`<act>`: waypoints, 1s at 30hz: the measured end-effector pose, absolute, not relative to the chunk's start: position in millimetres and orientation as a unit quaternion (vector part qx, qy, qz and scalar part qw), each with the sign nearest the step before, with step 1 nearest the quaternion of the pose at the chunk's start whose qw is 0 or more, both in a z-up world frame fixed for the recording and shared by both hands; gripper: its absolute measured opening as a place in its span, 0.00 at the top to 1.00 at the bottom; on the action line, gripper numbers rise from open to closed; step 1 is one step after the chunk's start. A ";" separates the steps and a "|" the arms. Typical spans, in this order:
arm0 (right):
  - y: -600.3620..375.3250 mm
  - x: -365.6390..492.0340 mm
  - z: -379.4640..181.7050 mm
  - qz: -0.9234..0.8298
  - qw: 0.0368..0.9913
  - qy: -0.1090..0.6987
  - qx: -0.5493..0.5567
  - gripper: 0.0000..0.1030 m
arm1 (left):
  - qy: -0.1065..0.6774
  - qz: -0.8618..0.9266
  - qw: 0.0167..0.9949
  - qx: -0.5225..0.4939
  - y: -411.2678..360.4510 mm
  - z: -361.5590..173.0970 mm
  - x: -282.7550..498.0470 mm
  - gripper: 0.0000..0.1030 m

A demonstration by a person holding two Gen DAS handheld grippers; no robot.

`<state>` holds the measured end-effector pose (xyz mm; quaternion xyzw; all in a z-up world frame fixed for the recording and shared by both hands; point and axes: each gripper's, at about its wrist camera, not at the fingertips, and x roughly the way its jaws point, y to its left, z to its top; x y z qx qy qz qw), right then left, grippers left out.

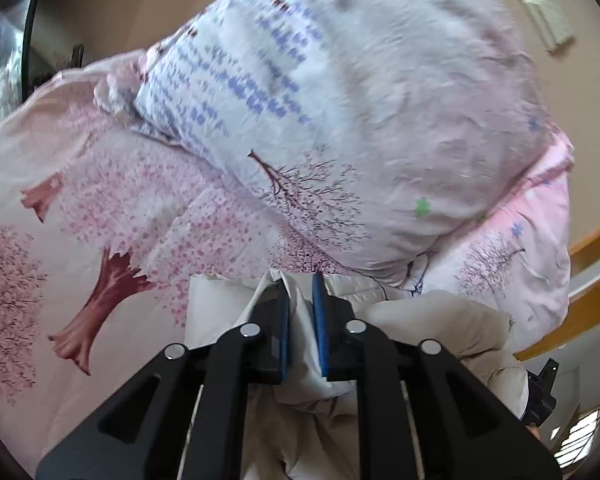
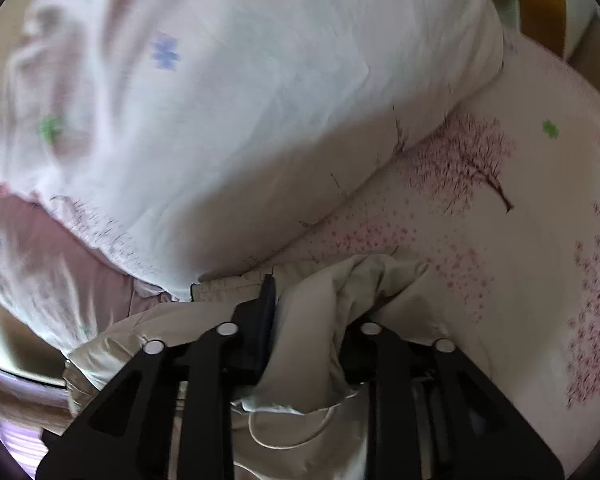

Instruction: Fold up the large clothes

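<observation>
A cream padded garment (image 1: pixel 440 320) lies bunched on the bed at the near edge of both views. In the left wrist view my left gripper (image 1: pixel 300 284) points down at it. A fold of its pale cloth fills the narrow gap between the blue pads (image 1: pixel 320 320). In the right wrist view my right gripper (image 2: pixel 308 308) stands wider. A thick bunch of the same garment (image 2: pixel 320 300) sits loosely between its jaws. The cloth drapes over the right finger and hides its tip; the left finger (image 2: pixel 266 304) shows.
A pink sheet with tree prints (image 1: pixel 100 220) covers the bed. A big folded quilt (image 1: pixel 380 100) rises just beyond the garment and fills most of the right wrist view (image 2: pixel 240 100). A wooden bed rail (image 1: pixel 592 240) and a wall switch (image 1: pixel 548 16) are at the right.
</observation>
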<state>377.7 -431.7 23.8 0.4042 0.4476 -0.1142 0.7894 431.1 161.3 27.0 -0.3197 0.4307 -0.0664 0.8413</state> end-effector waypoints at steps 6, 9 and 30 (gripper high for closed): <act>-456.6 374.8 31.6 -0.071 0.771 0.416 0.477 0.37 | 0.414 -0.069 0.840 -0.343 174.5 33.2 434.9 0.26; -459.9 362.2 48.3 -0.075 0.803 0.387 0.448 0.37 | 0.377 -0.056 0.864 -0.330 184.4 51.0 427.1 0.20; -272.0 362.5 41.2 0.034 0.876 0.479 -0.048 0.40 | 0.428 -0.158 0.890 -0.010 38.4 38.0 383.0 0.20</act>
